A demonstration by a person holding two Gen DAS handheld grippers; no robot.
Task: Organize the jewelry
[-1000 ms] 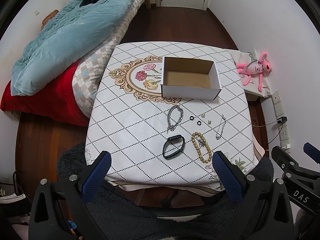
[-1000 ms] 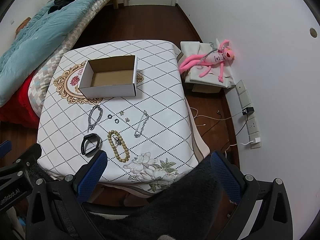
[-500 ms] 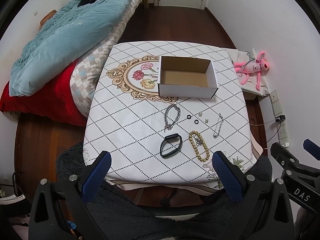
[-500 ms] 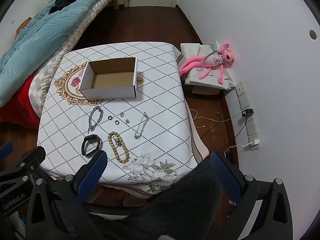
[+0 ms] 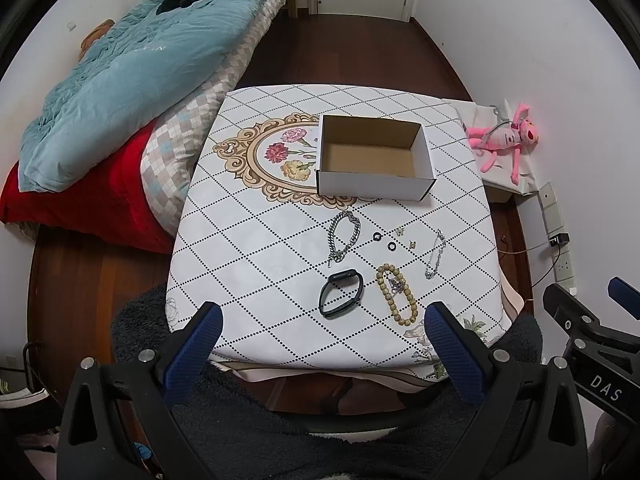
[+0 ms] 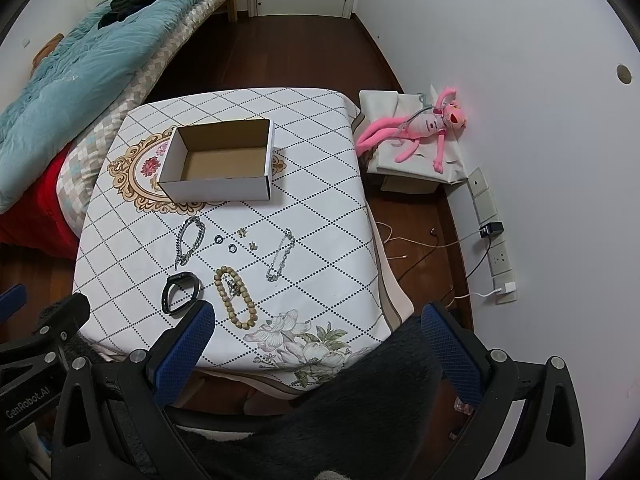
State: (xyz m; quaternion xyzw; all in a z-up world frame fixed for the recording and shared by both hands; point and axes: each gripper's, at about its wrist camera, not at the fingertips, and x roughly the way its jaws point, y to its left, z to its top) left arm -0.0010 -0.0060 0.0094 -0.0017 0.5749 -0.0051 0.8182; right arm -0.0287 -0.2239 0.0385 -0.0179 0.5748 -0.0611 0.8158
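Observation:
An empty white cardboard box (image 5: 374,158) (image 6: 218,162) stands open on the patterned table (image 5: 248,264) (image 6: 320,208). In front of it lie a thick silver chain (image 5: 343,236) (image 6: 190,240), two small dark rings (image 5: 384,241) (image 6: 225,243), two small charms (image 5: 405,237) (image 6: 247,238), a thin silver bracelet (image 5: 435,254) (image 6: 281,255), a black band (image 5: 341,293) (image 6: 180,292) and a wooden bead bracelet (image 5: 397,294) (image 6: 235,297). My left gripper (image 5: 320,344) and right gripper (image 6: 316,344) are open, empty, held above the table's near edge.
A bed with a blue quilt (image 5: 132,64) lies left of the table. A pink plush toy (image 6: 420,128) lies on a cloth-covered box at the right wall, with sockets and cables (image 6: 492,240) below. A dark fuzzy chair (image 5: 256,420) is under the grippers.
Both grippers have drifted slightly, so the table shifts a little in each view. Nothing on the table has moved, and both grippers stay open.

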